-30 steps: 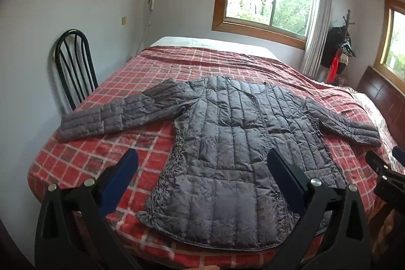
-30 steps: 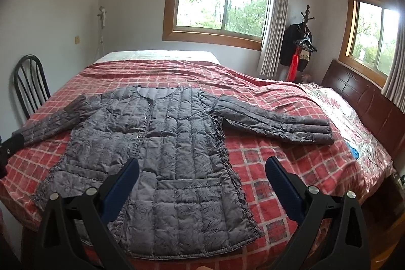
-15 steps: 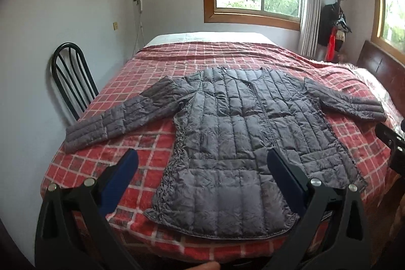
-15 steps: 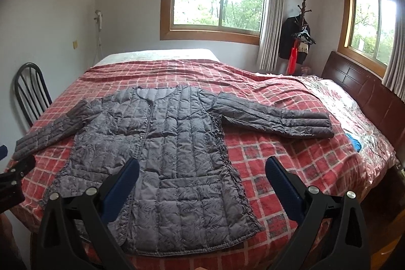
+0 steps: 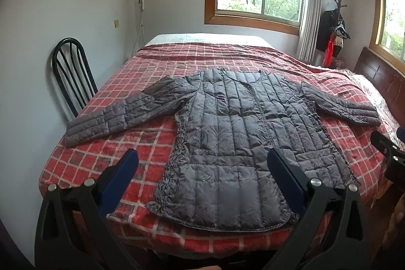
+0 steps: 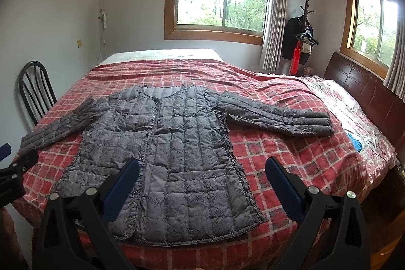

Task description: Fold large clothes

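Left gripper and right gripper, both with jaws spread wide and empty, held above the near edge of the bed; grey quilted jacket lies flat on the red checked bedspread, sleeves outstretched.

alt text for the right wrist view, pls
A grey quilted jacket lies flat, front up with both sleeves spread, on a bed with a red plaid cover. The open, empty right gripper frames the foreground. A black chair stands beside the bed, windows behind.
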